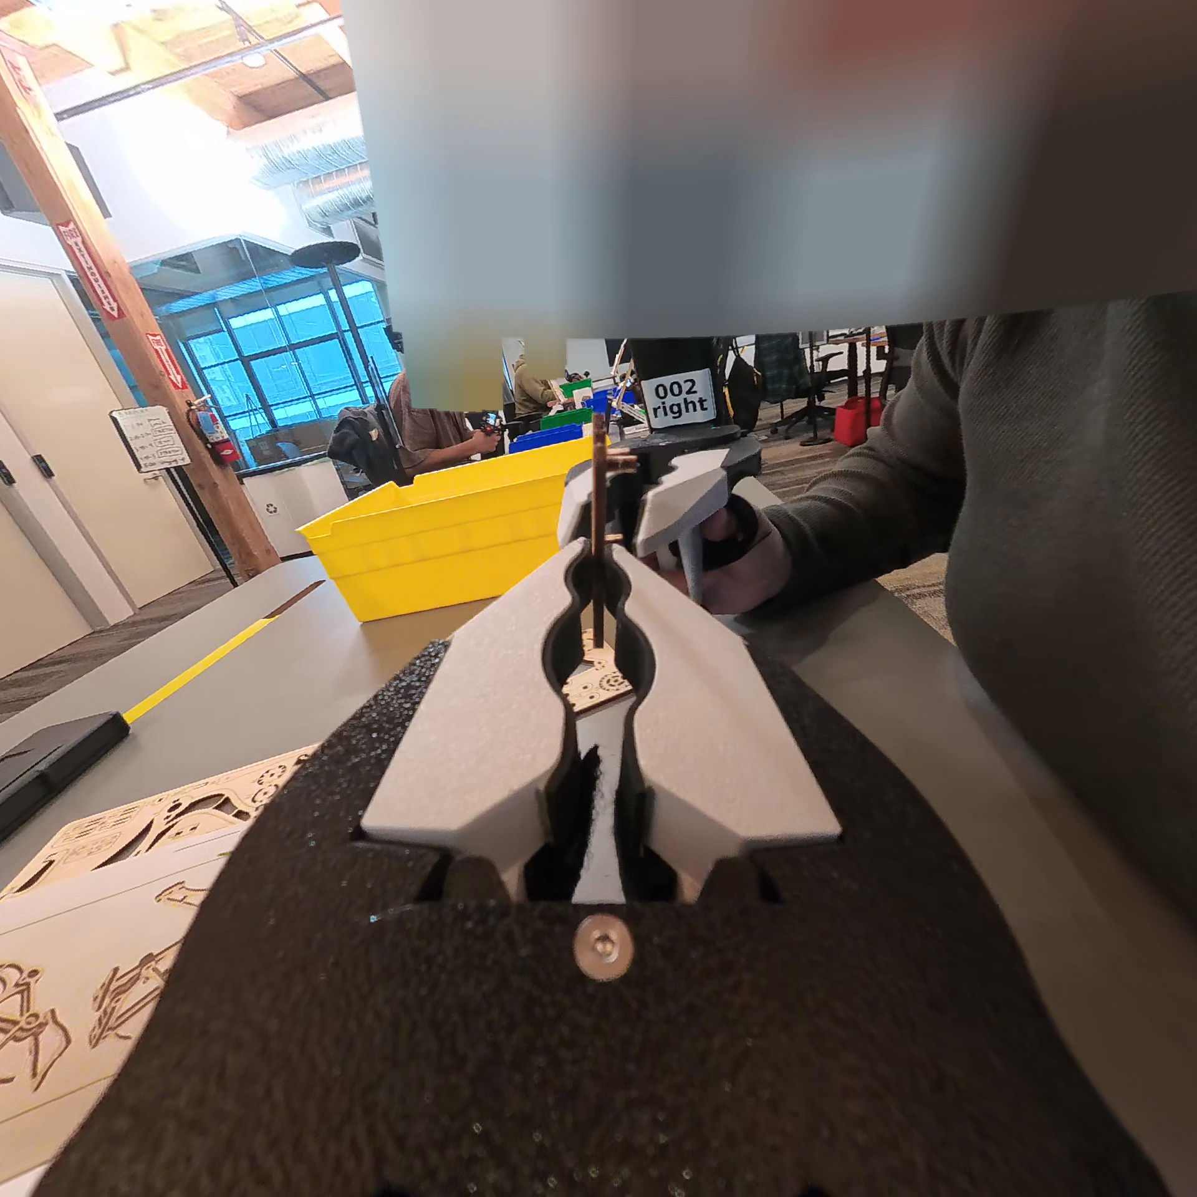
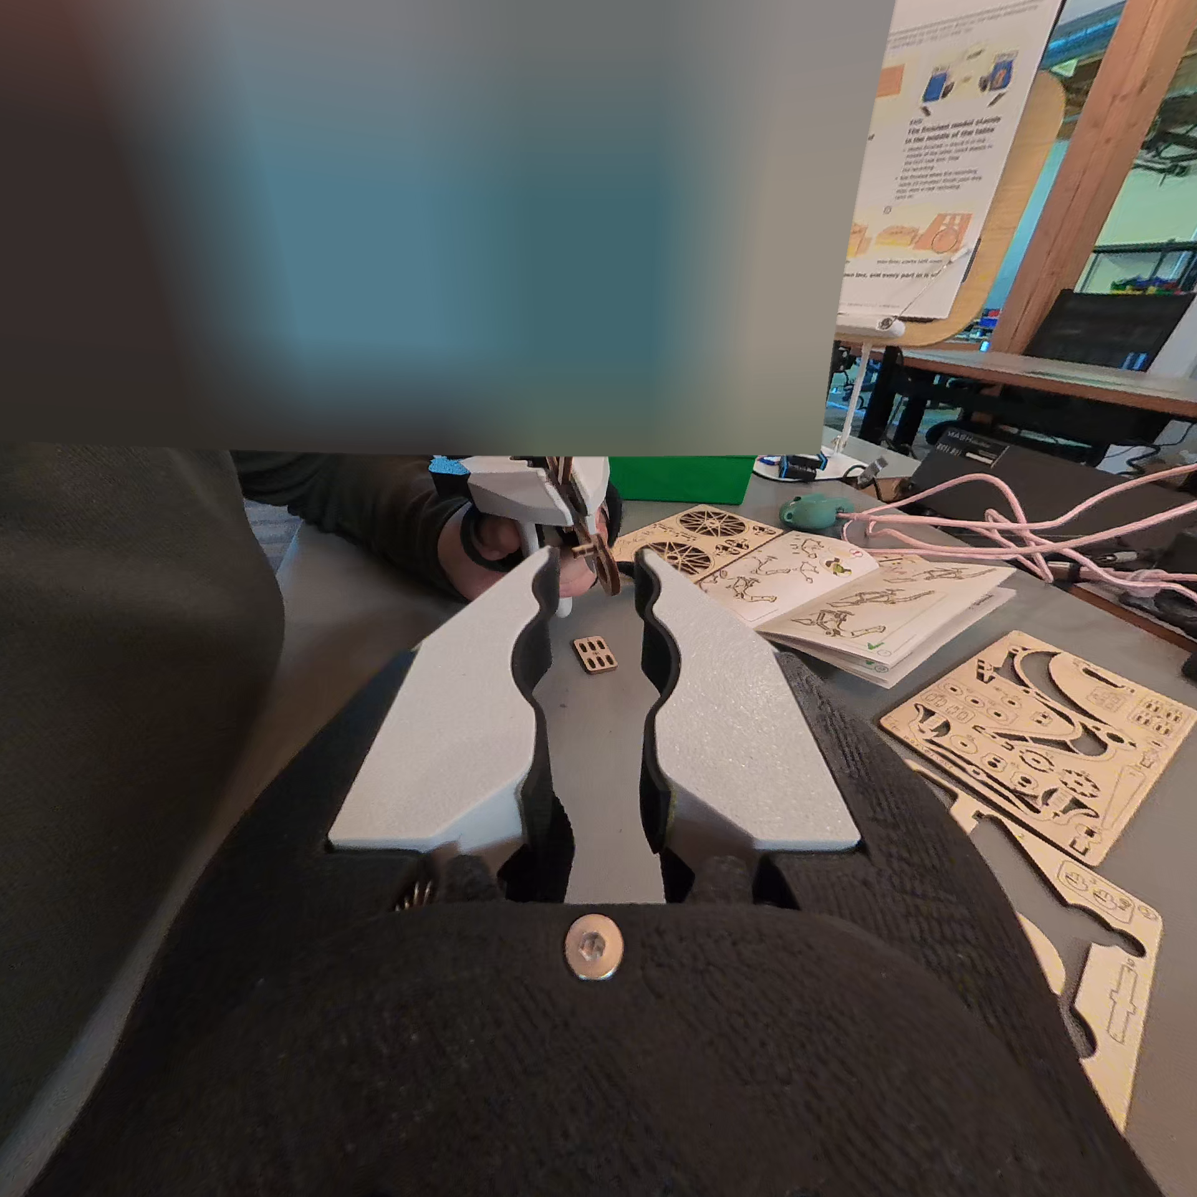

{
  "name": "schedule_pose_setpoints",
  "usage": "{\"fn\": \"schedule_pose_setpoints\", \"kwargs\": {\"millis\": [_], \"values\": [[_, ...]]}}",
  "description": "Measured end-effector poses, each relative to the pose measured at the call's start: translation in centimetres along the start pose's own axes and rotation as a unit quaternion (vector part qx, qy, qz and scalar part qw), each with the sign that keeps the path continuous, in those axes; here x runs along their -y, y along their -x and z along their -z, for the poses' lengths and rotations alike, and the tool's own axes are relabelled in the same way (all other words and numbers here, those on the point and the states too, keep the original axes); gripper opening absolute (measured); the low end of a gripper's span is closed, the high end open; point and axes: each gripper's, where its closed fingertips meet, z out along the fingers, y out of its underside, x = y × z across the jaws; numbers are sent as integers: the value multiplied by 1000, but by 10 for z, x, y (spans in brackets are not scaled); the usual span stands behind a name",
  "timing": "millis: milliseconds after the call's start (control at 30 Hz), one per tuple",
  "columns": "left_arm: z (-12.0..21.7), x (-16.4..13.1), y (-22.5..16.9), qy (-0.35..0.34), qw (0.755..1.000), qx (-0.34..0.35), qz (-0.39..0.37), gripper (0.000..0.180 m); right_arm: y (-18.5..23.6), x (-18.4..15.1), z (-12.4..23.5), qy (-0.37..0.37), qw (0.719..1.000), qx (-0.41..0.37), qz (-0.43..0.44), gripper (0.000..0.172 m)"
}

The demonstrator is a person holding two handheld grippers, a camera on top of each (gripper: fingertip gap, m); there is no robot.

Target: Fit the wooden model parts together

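Observation:
My left gripper (image 1: 599, 552) is shut on a thin wooden model part (image 1: 599, 492), which shows edge-on and stands upright with small pegs sticking out to the right. In the right wrist view the left gripper (image 2: 570, 512) holds this part (image 2: 605, 573) with its rounded end pointing down. My right gripper (image 2: 596, 570) is open. The part's rounded end hangs between its fingertips with a gap on each side. A small slotted wooden plate (image 2: 594, 654) lies on the grey table (image 2: 602, 745) between the right fingers. The right gripper (image 1: 625, 512) shows behind the part in the left wrist view.
A yellow bin (image 1: 440, 537) stands at the back of the table. An open instruction booklet (image 2: 842, 602), wooden part sheets (image 2: 1036, 732) (image 2: 699, 537) (image 1: 129, 829), pink cables (image 2: 1036, 518) and a green bin (image 2: 680, 479) lie to the right. A person's sleeve (image 1: 1036, 486) is close by.

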Motion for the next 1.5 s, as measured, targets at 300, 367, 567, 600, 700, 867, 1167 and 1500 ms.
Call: {"fn": "schedule_pose_setpoints", "kwargs": {"millis": [300, 367, 567, 600, 700, 867, 1167, 1500], "values": [[-2, -2, -3, 7, 1000, -7, -9, 0, 3, -1, -1, 3, 1000, 8, -2, 14], [-2, -2, -3, 8, 1000, -6, -9, 0, 2, -1, -2, 4, 1000, 10, -1, 12], [-1, -11, 17, 49, 997, 56, 31, 0, -11, 0, 1, -7, 999, -31, 38, 21], [-1, -14, 23, 63, 994, 68, 61, 0, -13, 0, 3, 0, 997, -43, 59, 22], [-4, -27, 29, 108, 979, 56, 164, 0, -19, -5, 7, 34, 989, -65, 131, 22], [-6, -67, 9, 195, 904, -43, 379, 0, -8, -28, 9, 118, 952, -37, 280, 16], [4, -93, -11, 267, 752, -149, 584, 0, 12, -63, 8, 184, 943, 51, 271, 13], [5, -99, -17, 293, 737, -153, 589, 0, 14, -94, 8, 258, 941, 93, 201, 1]]}}
